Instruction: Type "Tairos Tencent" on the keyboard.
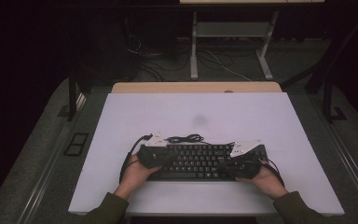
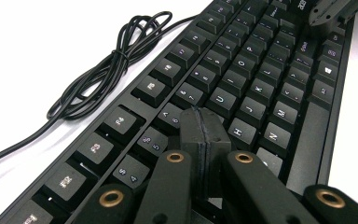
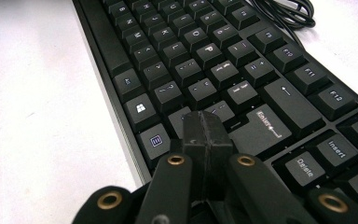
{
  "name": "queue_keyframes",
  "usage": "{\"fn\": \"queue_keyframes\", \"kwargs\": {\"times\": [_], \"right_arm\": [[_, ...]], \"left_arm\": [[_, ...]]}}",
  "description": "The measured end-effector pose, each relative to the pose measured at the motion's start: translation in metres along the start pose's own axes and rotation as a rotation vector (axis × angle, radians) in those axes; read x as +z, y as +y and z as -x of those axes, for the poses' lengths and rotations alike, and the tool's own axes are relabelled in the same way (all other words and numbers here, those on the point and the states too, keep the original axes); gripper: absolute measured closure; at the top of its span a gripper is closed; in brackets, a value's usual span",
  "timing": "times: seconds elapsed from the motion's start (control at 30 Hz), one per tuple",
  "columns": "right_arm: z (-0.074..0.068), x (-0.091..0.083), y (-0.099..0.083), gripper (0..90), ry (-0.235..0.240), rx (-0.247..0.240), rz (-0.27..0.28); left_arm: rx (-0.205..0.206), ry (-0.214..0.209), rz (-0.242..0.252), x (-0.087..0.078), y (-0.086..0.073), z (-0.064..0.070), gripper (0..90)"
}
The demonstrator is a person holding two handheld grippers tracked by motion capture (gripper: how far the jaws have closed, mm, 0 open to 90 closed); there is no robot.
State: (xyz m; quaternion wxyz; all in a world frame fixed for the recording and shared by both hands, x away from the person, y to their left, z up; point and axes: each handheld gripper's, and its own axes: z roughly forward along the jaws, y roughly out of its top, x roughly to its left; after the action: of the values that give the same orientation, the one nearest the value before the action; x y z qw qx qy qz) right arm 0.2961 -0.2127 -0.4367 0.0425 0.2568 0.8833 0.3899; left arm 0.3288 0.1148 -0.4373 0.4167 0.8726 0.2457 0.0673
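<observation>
A black keyboard [image 1: 196, 161] lies on the white table near its front edge, with its coiled black cable [image 1: 185, 138] behind it. My left gripper [image 1: 150, 156] hovers over the keyboard's left end. In the left gripper view its jaws are pressed together, tips [image 2: 204, 122] low over the keys [image 2: 242, 79] around G and H. My right gripper [image 1: 243, 163] is over the keyboard's right end. Its jaws are also closed, tips [image 3: 204, 128] just above the keys [image 3: 200, 60] near right Shift and Enter. Neither holds anything.
The keyboard cable [image 2: 98, 74] loops loosely on the white table top [image 1: 205, 112] behind the keyboard. A wooden desk edge [image 1: 196, 87] lies beyond the white board. The floor farther back holds metal table legs [image 1: 194, 46] and cables.
</observation>
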Motion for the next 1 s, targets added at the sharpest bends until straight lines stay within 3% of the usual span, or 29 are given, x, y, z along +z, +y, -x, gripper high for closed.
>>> {"fn": "queue_keyframes", "kwargs": {"times": [0.23, 0.3, 0.73, 0.83, 1.0], "right_arm": [[0.000, 0.000, 0.000, 89.3, 0.001, 0.001, -0.001], [0.000, 0.000, 0.000, 89.3, 0.001, 0.000, 0.000], [0.000, -0.001, 0.001, 89.3, -0.008, -0.003, -0.003], [0.001, -0.004, 0.002, 89.3, -0.007, 0.001, 0.014], [0.000, -0.007, 0.005, 89.3, -0.003, 0.010, 0.043]], "left_arm": [[-0.011, -0.006, 0.034, -0.007, 0.002, 0.001, 88.7], [-0.019, -0.009, 0.040, -0.009, 0.003, 0.001, 84.7], [-0.058, 0.017, 0.050, -0.020, -0.006, 0.002, 30.9], [-0.060, 0.026, 0.051, -0.023, -0.009, 0.002, 23.7], [-0.066, 0.033, 0.063, -0.028, -0.011, 0.002, 20.0]]}}
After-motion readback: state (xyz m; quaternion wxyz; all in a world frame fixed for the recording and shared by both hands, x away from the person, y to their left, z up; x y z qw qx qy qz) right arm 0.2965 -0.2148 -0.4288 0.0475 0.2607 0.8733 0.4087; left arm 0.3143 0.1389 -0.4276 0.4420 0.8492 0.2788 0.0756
